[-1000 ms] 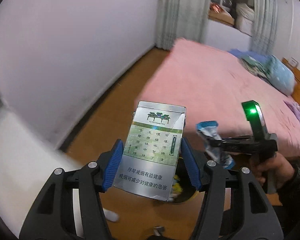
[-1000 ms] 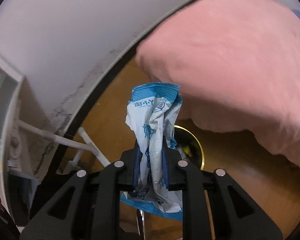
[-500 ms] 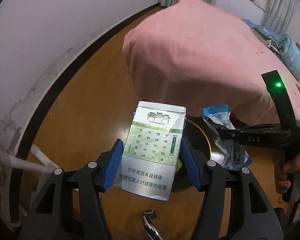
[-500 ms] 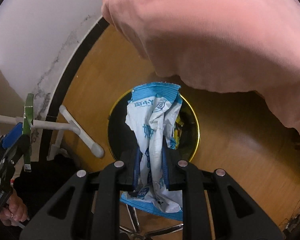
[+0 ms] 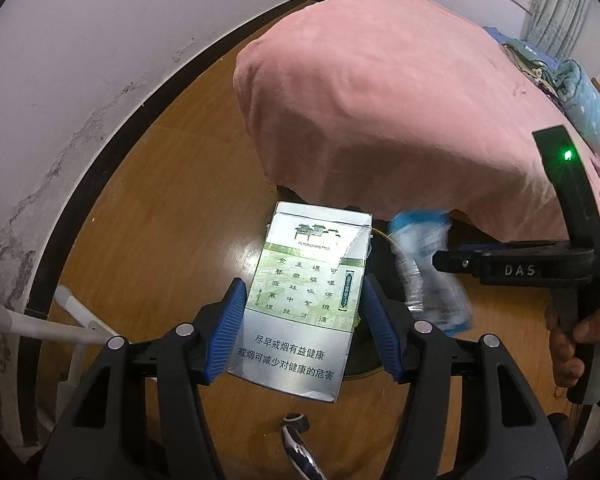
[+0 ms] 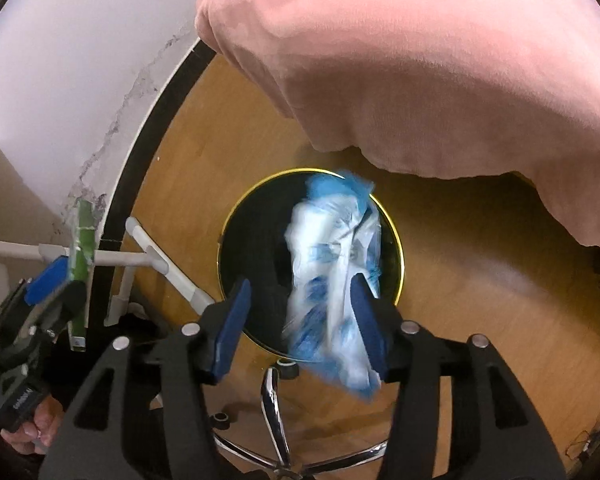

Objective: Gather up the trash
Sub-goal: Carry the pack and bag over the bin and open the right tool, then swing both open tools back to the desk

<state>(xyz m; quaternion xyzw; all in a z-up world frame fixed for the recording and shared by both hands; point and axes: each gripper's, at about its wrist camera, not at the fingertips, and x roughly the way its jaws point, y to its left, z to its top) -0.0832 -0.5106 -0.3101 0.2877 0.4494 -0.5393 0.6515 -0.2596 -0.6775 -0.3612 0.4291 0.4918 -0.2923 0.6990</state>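
While the left gripper (image 5: 302,322) clamps a cigarette pack (image 5: 306,300), the right gripper (image 6: 302,314) stands wide apart, its blurred blue wrapper (image 6: 334,276) loose against one finger above the black bin (image 6: 256,248).

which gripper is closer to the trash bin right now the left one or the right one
Right. The right gripper hangs directly above the trash bin, jaws apart, blue wrapper blurred between them. The left gripper, clamping the cigarette pack, sits off to the bin's side.
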